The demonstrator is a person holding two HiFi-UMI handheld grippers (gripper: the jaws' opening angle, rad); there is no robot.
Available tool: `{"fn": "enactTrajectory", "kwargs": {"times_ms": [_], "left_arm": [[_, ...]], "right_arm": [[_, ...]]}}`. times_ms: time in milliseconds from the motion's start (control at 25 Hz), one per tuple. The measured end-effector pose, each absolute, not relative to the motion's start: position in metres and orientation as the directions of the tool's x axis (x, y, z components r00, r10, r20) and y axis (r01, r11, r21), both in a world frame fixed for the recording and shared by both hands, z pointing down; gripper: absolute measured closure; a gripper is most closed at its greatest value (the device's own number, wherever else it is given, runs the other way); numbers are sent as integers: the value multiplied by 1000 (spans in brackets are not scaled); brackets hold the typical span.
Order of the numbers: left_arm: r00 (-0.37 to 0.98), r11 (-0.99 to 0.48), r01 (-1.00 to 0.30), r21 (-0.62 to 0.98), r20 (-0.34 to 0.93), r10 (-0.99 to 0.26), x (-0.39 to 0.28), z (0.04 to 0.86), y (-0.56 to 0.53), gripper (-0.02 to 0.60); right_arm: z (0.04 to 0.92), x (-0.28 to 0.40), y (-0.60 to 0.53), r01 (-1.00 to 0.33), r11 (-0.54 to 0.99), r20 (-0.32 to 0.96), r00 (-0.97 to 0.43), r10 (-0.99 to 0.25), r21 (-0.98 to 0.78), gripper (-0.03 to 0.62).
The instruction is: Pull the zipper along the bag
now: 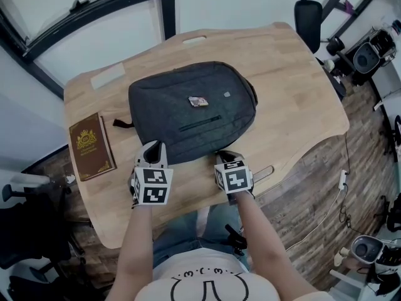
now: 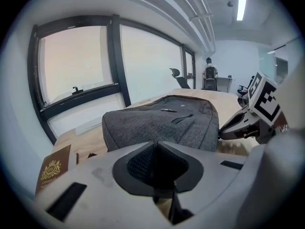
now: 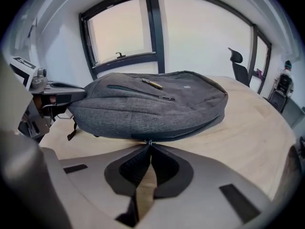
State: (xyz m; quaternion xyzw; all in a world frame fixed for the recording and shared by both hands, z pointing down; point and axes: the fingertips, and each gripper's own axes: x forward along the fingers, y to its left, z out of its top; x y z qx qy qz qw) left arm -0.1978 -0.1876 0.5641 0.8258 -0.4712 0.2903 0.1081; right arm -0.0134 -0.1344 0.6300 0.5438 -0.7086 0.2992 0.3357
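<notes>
The bag (image 1: 191, 108) lies flat on the table (image 1: 294, 86) with its long axis running left to right, its near side edge facing the person. The right tool (image 3: 149, 146) is closed, and the zipper pull (image 3: 149, 140) sits right at its tips, seemingly pinched there, about midway along that near edge. From there the zipper track (image 3: 190, 131) runs off to the right and curves up round the bag's right end, so the pull most likely has to travel rightward along the edge. The left tool (image 2: 157, 147) is closed too, at the bag's near left corner; whether it pinches fabric I cannot tell. What the bag contains is hidden; a small flat thing (image 1: 198, 101) rests on top. A brown book (image 1: 91, 146) lies to the left.
</notes>
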Motion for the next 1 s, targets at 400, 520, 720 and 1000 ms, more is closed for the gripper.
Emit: {"fn": "enactTrajectory", "kwargs": {"times_ms": [400,520,720,1000], "left_arm": [[312,-461,-878,-129,576,-756,-200,567,-188,554],[279,-430,-892,-138,580,-765,-201,568,-187,555],[263,-407,-903,-138,571,-777,-201,562,-190,557],[226,-387,-907,-166,585,-779,-201,564,-190,558]], "right_arm": [[631,34,-145,-948,316,831,-205,-517,-38,531],[630,44,-148,-930,366,839,-223,-496,-30,530],[630,62,-156,-893,450,848,-249,-468,-14,530],[632,91,-175,-853,522,860,-284,-423,-24,518]]}}
